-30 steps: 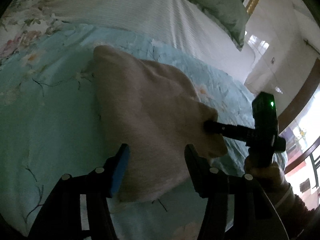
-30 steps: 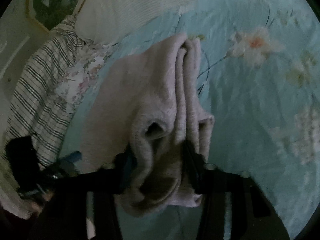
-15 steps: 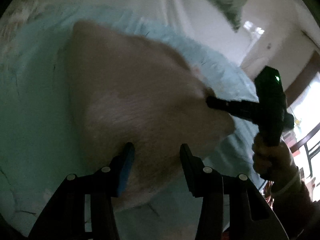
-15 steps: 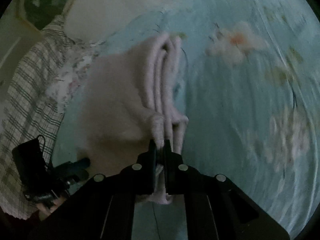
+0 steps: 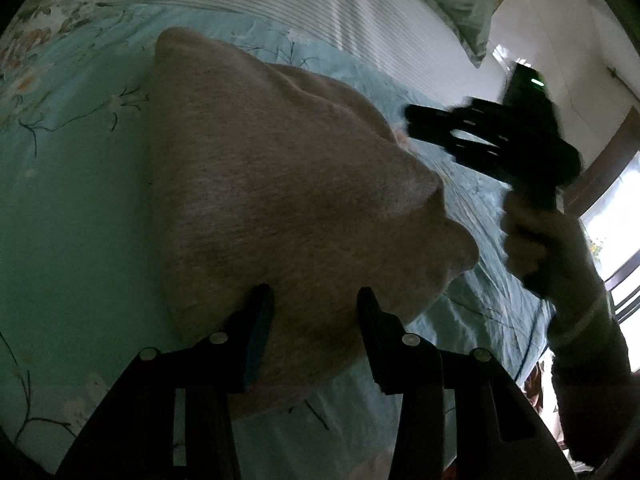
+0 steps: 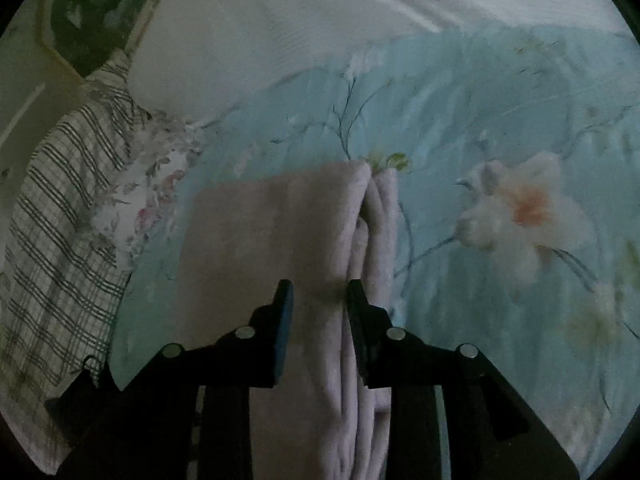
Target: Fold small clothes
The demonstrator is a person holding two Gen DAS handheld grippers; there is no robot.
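Since the earlier frame, the right gripper (image 5: pixel 412 126) has let go of the folded garment's (image 5: pixel 280 200) corner and drawn back from it; its jaws have just been opening and now stand slightly parted, with the folded edge seen between them in the right wrist view but no pad pressing on it. In the left wrist view this gripper is apart from the garment, held by a hand (image 5: pixel 540 240) in a pale sleeve. The left gripper (image 5: pixel 312 300) is half spread, its jaws on either side of the garment's near edge; whether they squeeze the cloth cannot be told. The garment, pale pinkish and folded in several layers, lies on the light blue flowered bedspread (image 5: pixel 72 200), near a white striped pillow (image 5: pixel 320 0).
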